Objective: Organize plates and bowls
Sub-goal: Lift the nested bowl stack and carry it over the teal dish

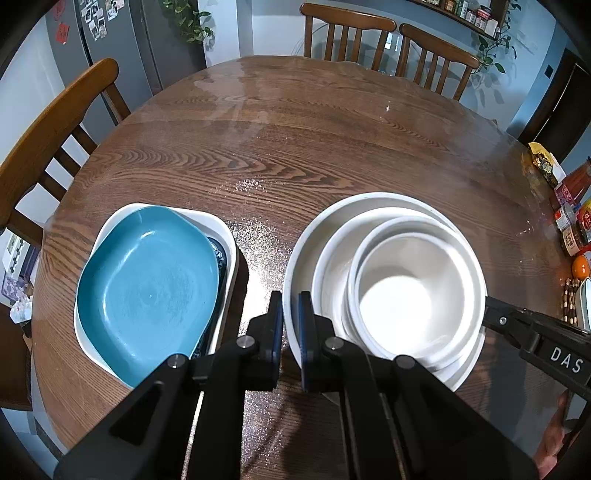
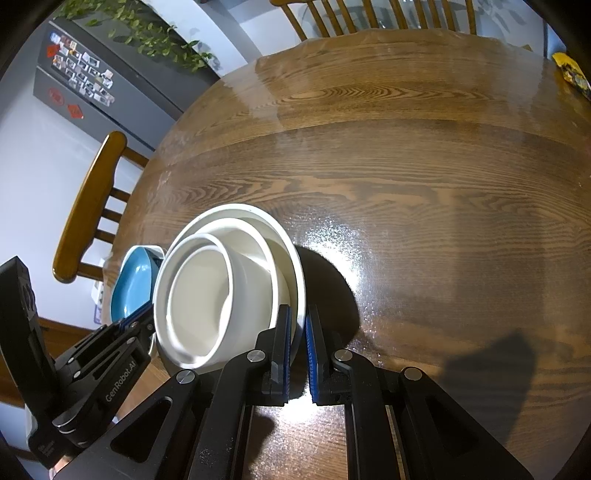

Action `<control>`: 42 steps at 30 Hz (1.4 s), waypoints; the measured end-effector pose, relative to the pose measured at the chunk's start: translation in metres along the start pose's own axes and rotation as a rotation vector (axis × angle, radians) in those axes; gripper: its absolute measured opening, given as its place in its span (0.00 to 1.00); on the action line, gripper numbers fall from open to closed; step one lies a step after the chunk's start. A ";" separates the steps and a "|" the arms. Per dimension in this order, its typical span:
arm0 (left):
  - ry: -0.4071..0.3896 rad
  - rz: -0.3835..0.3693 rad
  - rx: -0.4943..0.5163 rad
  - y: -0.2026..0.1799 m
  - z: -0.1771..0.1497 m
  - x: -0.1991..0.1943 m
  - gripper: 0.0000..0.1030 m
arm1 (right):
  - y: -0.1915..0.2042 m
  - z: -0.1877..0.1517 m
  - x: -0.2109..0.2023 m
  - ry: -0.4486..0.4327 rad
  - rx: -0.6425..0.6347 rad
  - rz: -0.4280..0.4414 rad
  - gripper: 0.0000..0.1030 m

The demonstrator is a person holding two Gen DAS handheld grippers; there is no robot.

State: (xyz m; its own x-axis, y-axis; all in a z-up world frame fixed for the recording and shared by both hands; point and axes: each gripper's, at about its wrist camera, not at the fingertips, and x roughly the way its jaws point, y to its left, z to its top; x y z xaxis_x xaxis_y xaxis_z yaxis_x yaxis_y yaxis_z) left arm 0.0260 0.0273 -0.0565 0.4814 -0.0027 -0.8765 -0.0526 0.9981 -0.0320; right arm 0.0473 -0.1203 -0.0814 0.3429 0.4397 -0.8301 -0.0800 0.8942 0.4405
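Three white bowls sit nested on the wooden table (image 1: 295,129): a wide outer bowl (image 1: 306,251) (image 2: 236,209), a middle one, and a small inner bowl (image 1: 402,295) (image 2: 199,295). My left gripper (image 1: 290,297) is shut on the outer bowl's left rim, which passes between its blue pads. My right gripper (image 2: 300,309) is shut on the opposite rim of the same bowl. Each gripper shows in the other's view: the right gripper (image 1: 489,308), the left gripper (image 2: 142,319). To the left lies a blue plate (image 1: 147,288) (image 2: 133,284), stacked on a dark patterned plate in a white rectangular dish (image 1: 225,229).
Wooden chairs stand at the left (image 1: 55,122) and at the far side (image 1: 347,33). Jars and packets (image 1: 572,221) and an orange (image 1: 580,266) crowd the table's right edge. A grey fridge (image 2: 96,92) is behind on the left.
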 end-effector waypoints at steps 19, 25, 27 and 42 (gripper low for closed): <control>-0.091 0.017 0.024 0.003 -0.003 -0.034 0.03 | 0.013 -0.006 -0.027 -0.064 -0.023 0.012 0.11; -0.113 0.020 0.017 0.010 -0.004 -0.043 0.03 | 0.024 -0.010 -0.034 -0.078 -0.042 0.008 0.11; -0.121 0.023 0.013 0.014 -0.003 -0.047 0.03 | 0.029 -0.012 -0.035 -0.083 -0.053 0.007 0.11; -0.173 0.072 -0.044 0.057 -0.004 -0.067 0.03 | 0.082 -0.010 -0.032 -0.085 -0.142 0.037 0.11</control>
State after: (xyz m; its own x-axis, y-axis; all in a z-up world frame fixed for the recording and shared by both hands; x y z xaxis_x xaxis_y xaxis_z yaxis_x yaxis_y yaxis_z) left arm -0.0127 0.0846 -0.0014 0.6184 0.0835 -0.7814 -0.1287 0.9917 0.0041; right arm 0.0208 -0.0599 -0.0222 0.4152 0.4691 -0.7795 -0.2234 0.8832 0.4124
